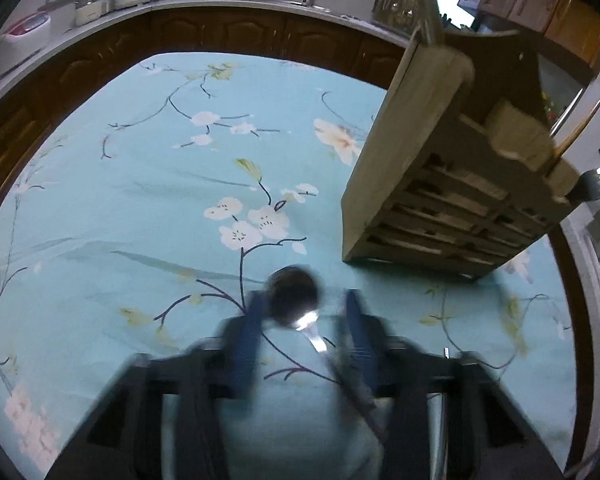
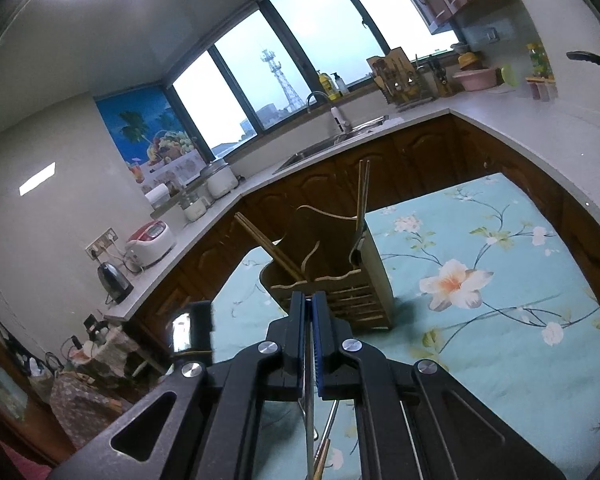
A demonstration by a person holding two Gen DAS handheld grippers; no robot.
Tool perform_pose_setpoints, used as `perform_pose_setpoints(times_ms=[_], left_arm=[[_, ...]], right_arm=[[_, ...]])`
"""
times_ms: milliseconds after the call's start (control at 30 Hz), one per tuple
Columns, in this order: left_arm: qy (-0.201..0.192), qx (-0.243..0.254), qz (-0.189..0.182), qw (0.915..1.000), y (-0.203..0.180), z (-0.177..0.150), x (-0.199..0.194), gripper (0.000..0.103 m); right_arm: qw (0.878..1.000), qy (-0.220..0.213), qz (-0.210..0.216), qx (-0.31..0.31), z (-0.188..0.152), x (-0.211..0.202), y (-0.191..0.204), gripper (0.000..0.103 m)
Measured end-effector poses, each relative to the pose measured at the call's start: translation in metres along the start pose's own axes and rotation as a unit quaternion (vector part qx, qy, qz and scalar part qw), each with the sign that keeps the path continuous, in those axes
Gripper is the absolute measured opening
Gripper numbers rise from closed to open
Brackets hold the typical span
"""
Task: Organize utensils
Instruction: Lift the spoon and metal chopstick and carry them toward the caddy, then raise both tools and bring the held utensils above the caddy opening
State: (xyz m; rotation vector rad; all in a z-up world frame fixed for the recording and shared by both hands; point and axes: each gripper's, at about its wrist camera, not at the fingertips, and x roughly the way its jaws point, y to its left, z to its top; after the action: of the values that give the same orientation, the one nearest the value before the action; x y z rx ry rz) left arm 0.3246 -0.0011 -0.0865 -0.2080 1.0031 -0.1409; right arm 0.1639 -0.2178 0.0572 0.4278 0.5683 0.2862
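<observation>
Left gripper (image 1: 302, 328) points steeply down at the flowered tabletop (image 1: 140, 200); picture blurred. A metal spoon (image 1: 300, 308) lies between its blue fingers (image 1: 246, 332), bowl ahead near the fingertips, handle running back toward the gripper body and slanting to the right-hand finger. Jaws stand apart with tabletop showing either side of the spoon; whether a pad touches the handle cannot be told through the blur. Long axis runs roughly along the gripper's line, bowl pointing away. Judged light, rigid, smooth and likely slippery on polished steel; best taken across the narrow handle just behind the bowl, not on the rounded bowl itself. Wooden utensil holder (image 1: 440, 184) stands ahead and to the right of this gripper, slotted face toward it. Right gripper (image 2: 310, 308) is closed tight on thin metal utensil stems (image 2: 309, 408) that run back under it; the holder (image 2: 340, 280), with chopsticks (image 2: 268, 248) leaning in it, sits just ahead of its tips.
</observation>
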Motion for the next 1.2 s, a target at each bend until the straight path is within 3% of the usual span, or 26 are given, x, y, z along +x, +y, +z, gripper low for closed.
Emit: perform_pose_setpoints(times_ms=[33,67,433,500,567,700,800,933,1200], left_arm=[[0.006,0.001,-0.005,1.0,0.0,0.0,0.004,0.003],[0.008,0.001,-0.01,0.9999,0.001,-0.001,0.007,0.001],[-0.024,-0.002,-0.043,0.9988,0.01,0.003,-0.01,0.0],[-0.019,-0.005,-0.051,0.9985,0.014,0.004,-0.011,0.014],[-0.022,-0.006,-0.053,0.9983,0.016,0.004,-0.01,0.045],[-0.022,0.005,-0.043,0.9988,0.011,0.006,-0.006,0.045],[-0.013,0.016,-0.035,0.9992,0.005,0.009,0.006,0.038],[-0.001,0.031,-0.019,0.9993,-0.002,0.011,0.021,0.009],[-0.026,0.045,-0.034,0.9981,-0.004,0.011,0.007,0.001]], right_arm=[[1.0,0.0,0.001,0.001,0.001,0.001,-0.001,0.003],[1.0,0.001,0.001,0.003,0.001,0.002,-0.003,0.003],[1.0,0.001,0.002,0.014,0.001,0.005,-0.007,0.003],[1.0,-0.001,0.002,0.011,0.001,0.004,-0.004,0.003],[1.0,-0.001,0.004,0.01,0.001,0.004,-0.002,0.003],[1.0,0.005,0.005,0.011,-0.001,0.01,-0.001,0.003],[1.0,0.009,0.007,0.013,-0.002,0.015,-0.002,0.003],[1.0,0.011,0.005,0.014,-0.002,0.018,-0.003,0.003],[1.0,0.011,-0.002,0.017,-0.002,0.019,-0.006,0.003]])
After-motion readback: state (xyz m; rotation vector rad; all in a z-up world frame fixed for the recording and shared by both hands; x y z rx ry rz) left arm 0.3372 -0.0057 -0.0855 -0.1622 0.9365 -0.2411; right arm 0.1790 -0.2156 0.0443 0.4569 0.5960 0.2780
